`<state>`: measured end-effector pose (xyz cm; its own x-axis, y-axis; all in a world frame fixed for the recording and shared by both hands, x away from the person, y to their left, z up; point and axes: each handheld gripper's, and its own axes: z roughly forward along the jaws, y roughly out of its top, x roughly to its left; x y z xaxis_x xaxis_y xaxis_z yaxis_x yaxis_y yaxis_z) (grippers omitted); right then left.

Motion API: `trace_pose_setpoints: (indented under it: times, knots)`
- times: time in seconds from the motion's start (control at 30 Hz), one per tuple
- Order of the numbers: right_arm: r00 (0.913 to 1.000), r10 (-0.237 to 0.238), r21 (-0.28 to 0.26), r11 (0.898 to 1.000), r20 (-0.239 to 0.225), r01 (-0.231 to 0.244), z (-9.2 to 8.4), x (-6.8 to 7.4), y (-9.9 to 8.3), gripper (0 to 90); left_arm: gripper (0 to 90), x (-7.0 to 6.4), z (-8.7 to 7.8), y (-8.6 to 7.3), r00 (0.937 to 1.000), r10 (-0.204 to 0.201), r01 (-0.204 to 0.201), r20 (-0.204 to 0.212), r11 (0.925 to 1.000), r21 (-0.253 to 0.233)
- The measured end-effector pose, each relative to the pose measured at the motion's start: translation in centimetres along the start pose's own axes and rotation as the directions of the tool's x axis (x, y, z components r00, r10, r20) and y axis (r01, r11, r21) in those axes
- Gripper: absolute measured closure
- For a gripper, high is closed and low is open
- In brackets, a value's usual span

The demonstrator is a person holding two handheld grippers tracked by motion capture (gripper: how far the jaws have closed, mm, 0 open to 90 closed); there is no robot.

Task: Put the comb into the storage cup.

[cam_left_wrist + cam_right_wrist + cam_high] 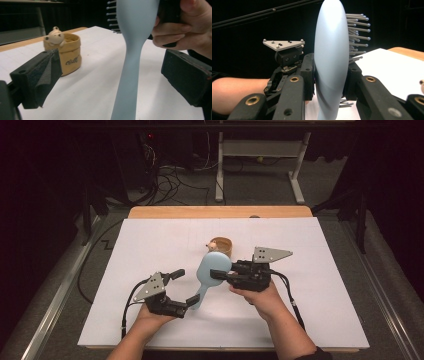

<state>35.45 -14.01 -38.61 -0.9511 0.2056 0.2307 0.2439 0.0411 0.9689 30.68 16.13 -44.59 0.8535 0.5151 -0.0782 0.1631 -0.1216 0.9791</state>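
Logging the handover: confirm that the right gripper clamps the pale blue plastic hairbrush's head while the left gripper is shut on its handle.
Not quite: the left gripper stands open around the pale blue plastic hairbrush handle, pads clear, as the left gripper view shows. The right gripper does clamp the head.

A white sheet point(320, 285) covers nearly all of the bench point(220, 212), whose bare wooden edge shows along the far side only. Grey carpet floor point(260, 190) spreads beyond that wooden edge and down both sides of the bench. Past the far edge stands a white metal table frame point(297, 175), and left of that frame black cables point(170, 180) lie tangled on the carpet. The room behind is dark; light falls mainly on the bench.
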Motion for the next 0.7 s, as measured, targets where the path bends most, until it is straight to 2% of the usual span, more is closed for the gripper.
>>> trace_pose_setpoints:
  times: [0.37, 0.7]
  knots:
    - [0.9948, -0.037, -0.034, 0.999, 0.094, 0.041, -1.3, 0.2, 0.0, 69.3, 3.1, 0.7, -0.8, 0.0, 0.9977, 0.002, -0.001, -0.068, 0.9997, 0.023]
    - [0.9823, -0.061, -0.048, 0.996, 0.177, 0.071, -3.1, 0.5, 0.1, 69.2, 3.1, 1.6, -1.6, -0.5, 0.9923, -0.022, 0.025, -0.122, 0.9994, 0.023]
